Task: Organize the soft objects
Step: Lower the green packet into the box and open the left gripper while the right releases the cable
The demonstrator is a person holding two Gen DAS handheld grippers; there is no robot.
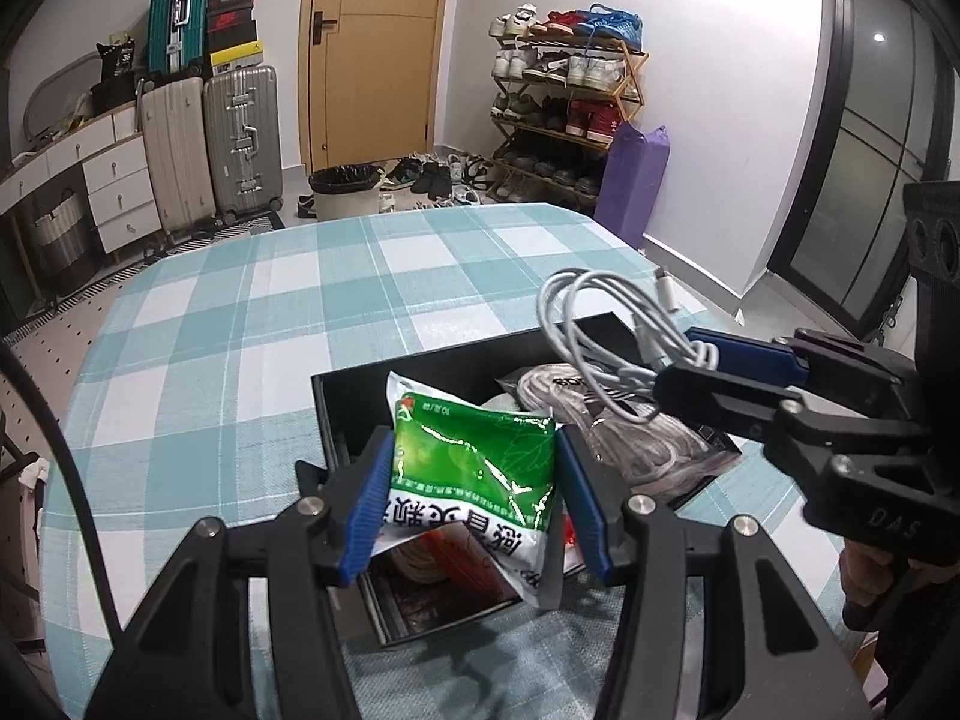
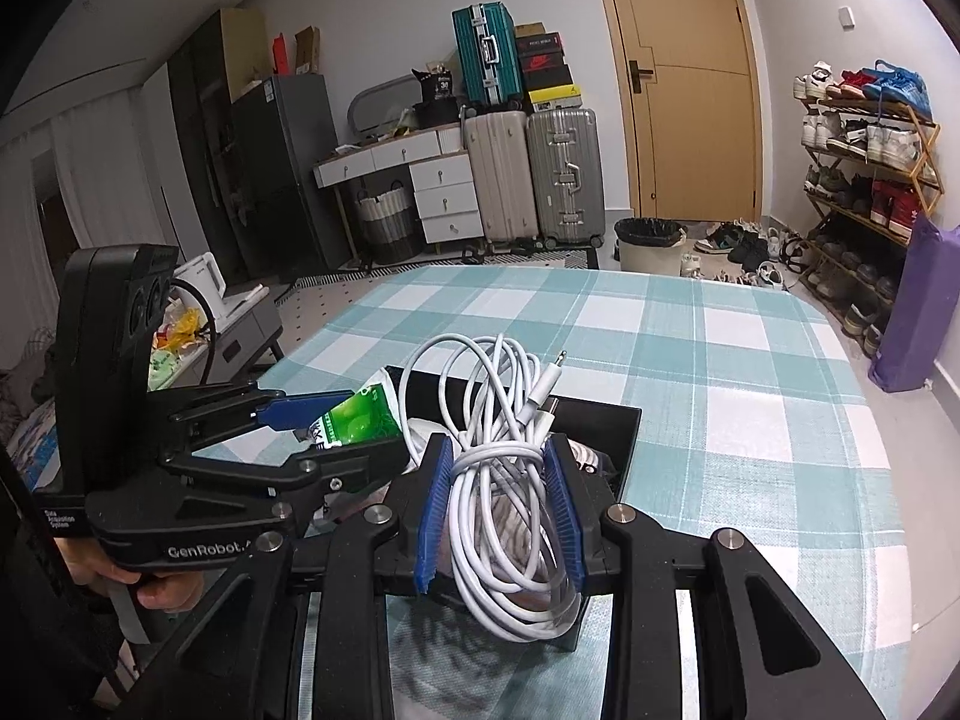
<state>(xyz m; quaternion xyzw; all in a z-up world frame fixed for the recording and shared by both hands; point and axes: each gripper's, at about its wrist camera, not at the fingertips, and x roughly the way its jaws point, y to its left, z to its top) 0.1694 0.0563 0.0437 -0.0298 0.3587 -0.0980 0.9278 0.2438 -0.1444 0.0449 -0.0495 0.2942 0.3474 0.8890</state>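
My left gripper [image 1: 474, 450] is shut on a green and white packet [image 1: 474, 474], held over a black open box [image 1: 336, 402] on the checked table. In the right wrist view the same packet [image 2: 360, 414] shows between the left gripper's blue pads. My right gripper [image 2: 498, 468] is shut on a bundle of white cable [image 2: 498, 480]; its loops and plugs stick out above the box [image 2: 600, 420]. In the left wrist view the cable [image 1: 594, 324] hangs from the right gripper [image 1: 690, 360] over the box's far side. Bagged laces or cords [image 1: 624, 438] lie inside the box.
The table wears a teal and white checked cloth [image 1: 288, 312]. Beyond it stand suitcases [image 1: 240, 138], a bin [image 1: 345, 192], a shoe rack [image 1: 564, 102], a purple bag [image 1: 636, 180] and a wooden door [image 1: 372, 48]. A hand [image 2: 162, 588] grips the left tool's handle.
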